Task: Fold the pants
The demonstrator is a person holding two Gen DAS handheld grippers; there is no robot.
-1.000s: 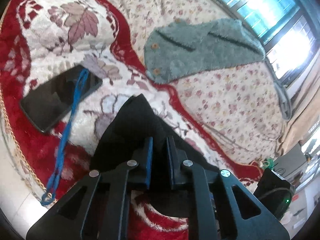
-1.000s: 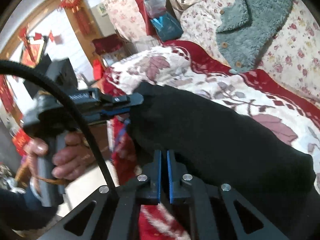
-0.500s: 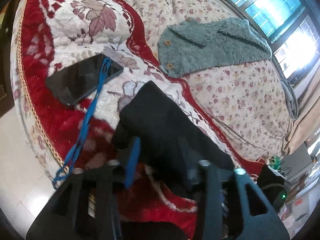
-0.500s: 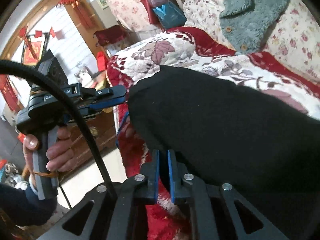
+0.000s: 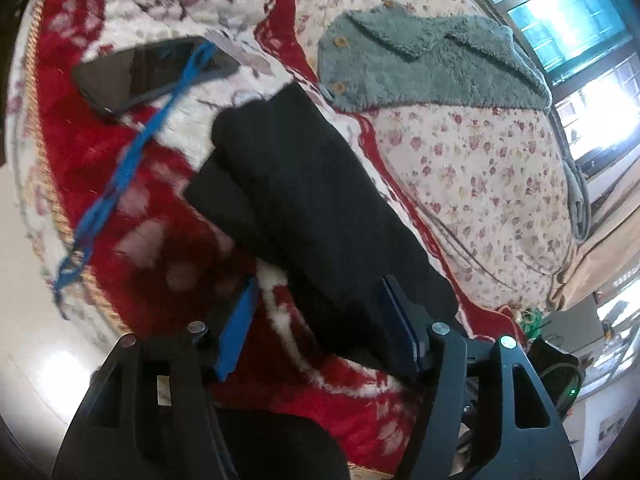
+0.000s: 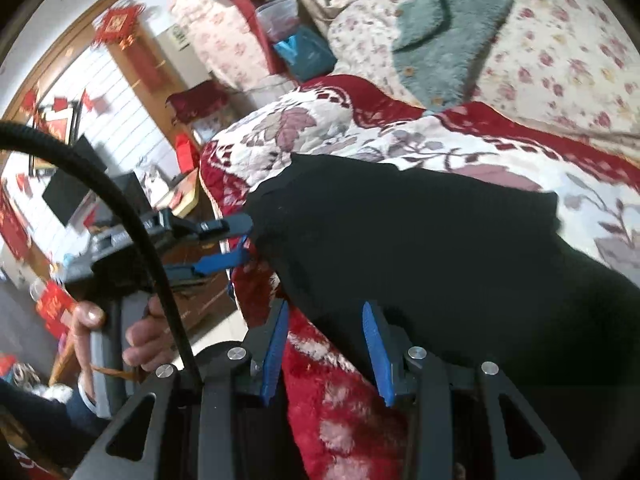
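The black pants (image 5: 308,200) lie folded in a long band on the red and white floral blanket (image 5: 132,184). They also show in the right wrist view (image 6: 420,240). My left gripper (image 5: 316,312) is open, its blue pads on either side of the pants' near end, not clamping it. My right gripper (image 6: 326,332) is open too, with the pants' edge just past its right pad. The left gripper also shows in the right wrist view (image 6: 236,240), open beside the pants' corner.
A black phone (image 5: 152,72) with a blue lanyard (image 5: 132,160) lies on the blanket left of the pants. A grey-green fleece jacket (image 5: 424,64) lies on the floral sheet beyond. The blanket's edge drops to the floor at left. Furniture and red decorations stand behind.
Both grippers were shut on the pants a second ago. The left opened first, then the right. The pants now lie on the blanket, released.
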